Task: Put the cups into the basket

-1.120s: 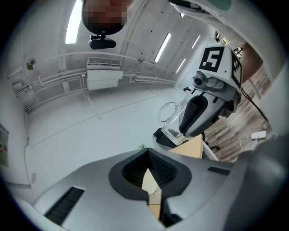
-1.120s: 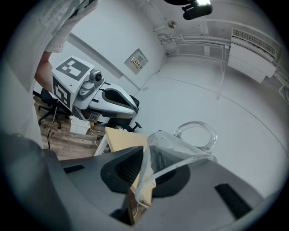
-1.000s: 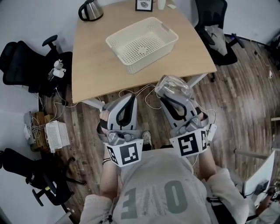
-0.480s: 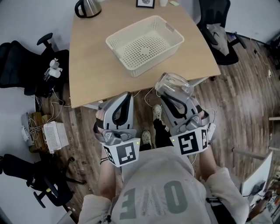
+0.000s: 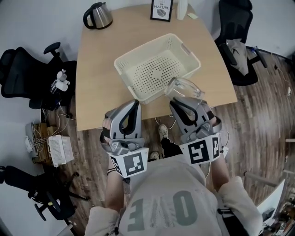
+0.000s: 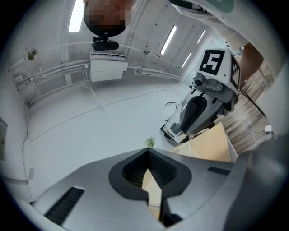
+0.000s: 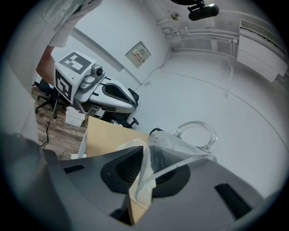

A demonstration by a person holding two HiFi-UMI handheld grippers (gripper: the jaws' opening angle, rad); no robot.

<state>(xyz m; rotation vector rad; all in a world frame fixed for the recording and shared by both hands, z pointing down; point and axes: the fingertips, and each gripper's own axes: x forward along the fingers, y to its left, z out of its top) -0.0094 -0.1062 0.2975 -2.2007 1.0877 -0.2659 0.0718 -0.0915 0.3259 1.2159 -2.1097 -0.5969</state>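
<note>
A cream perforated basket (image 5: 156,67) stands empty on the wooden table (image 5: 97,87). My right gripper (image 5: 183,102) is shut on the wall of a clear glass cup (image 5: 184,87) with a handle. It holds the cup over the table's front edge, just off the basket's near right corner. In the right gripper view the cup (image 7: 180,144) is pinched between the jaws of the right gripper (image 7: 143,169), its handle pointing up. My left gripper (image 5: 130,110) hangs at the table's front edge below the basket, shut and holding nothing. In the left gripper view the left gripper (image 6: 151,182) shows only a thin slit.
A dark kettle (image 5: 98,15) and a framed sign (image 5: 162,9) stand at the table's far edge. Black office chairs sit to the left (image 5: 23,69) and the right (image 5: 237,37). A white box (image 5: 61,148) and cables lie on the wooden floor at the left.
Both grippers have come forward from over the floor to the table's front edge. The cup, still gripped by the right one, is now beside the basket's near right corner.
</note>
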